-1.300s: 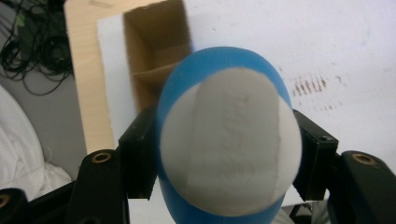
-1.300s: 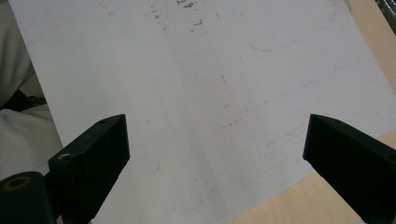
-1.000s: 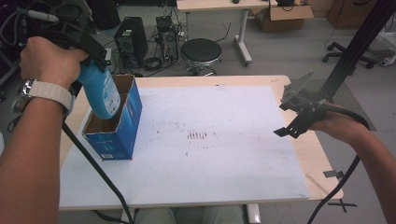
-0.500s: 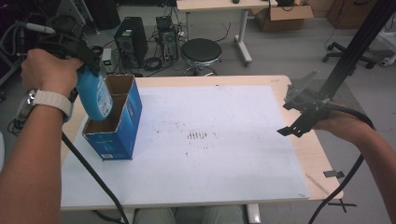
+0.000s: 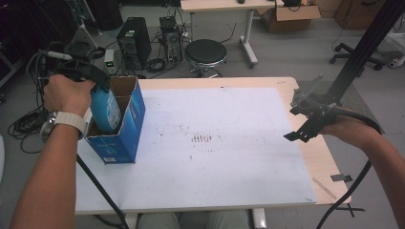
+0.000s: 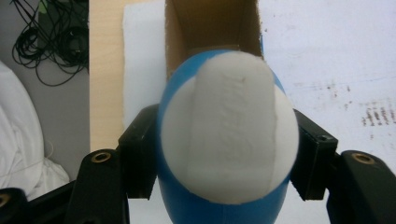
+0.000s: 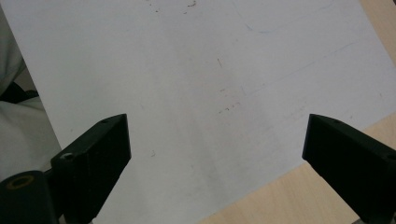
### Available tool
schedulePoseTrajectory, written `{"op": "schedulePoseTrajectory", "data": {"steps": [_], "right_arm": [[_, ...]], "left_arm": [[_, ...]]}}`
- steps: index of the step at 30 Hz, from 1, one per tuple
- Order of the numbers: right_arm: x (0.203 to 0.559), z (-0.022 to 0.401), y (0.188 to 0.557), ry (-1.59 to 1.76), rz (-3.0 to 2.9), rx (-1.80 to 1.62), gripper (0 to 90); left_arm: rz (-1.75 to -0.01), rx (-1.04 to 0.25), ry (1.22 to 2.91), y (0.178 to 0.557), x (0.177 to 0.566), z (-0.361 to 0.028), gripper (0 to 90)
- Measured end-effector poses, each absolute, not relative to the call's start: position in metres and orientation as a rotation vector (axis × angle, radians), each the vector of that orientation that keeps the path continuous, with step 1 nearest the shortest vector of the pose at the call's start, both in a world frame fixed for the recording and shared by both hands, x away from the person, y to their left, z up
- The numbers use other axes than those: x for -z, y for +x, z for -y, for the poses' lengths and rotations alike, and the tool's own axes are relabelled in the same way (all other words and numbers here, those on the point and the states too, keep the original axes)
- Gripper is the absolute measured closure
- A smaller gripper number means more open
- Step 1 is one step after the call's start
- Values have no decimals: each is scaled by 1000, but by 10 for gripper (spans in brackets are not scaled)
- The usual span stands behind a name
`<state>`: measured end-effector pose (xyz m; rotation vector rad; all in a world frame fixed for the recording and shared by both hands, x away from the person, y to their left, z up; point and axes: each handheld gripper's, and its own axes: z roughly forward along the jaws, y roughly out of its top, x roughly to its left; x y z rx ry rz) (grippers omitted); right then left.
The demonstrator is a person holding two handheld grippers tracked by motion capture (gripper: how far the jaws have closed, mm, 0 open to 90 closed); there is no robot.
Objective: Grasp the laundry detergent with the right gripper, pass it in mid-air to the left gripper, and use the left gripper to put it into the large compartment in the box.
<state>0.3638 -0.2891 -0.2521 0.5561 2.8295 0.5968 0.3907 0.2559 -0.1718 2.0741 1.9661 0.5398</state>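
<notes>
A grey floor (image 5: pixel 286 52) is seen around a light wooden table (image 5: pixel 325 157), which is covered by a white sheet (image 5: pixel 229 157). Behind it a round black stool (image 5: pixel 205 51) is placed, with a computer tower (image 5: pixel 131 36) and tangled cables (image 5: pixel 21 124) near. A cardboard box (image 5: pixel 291 12) is seen far behind.

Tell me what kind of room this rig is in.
Likely a lab or office workspace: a desktop computer tower and tangled cables on the floor, a round stool, an office chair and a cardboard box behind the table.
</notes>
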Motion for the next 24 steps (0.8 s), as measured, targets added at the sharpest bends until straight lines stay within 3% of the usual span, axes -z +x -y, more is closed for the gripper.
{"op": "schedulePoseTrajectory", "data": {"steps": [24], "right_arm": [[264,287,366,585,-2847,-595,76]], "left_arm": [[-1964,-496,2116,401,247,-262,382]]}}
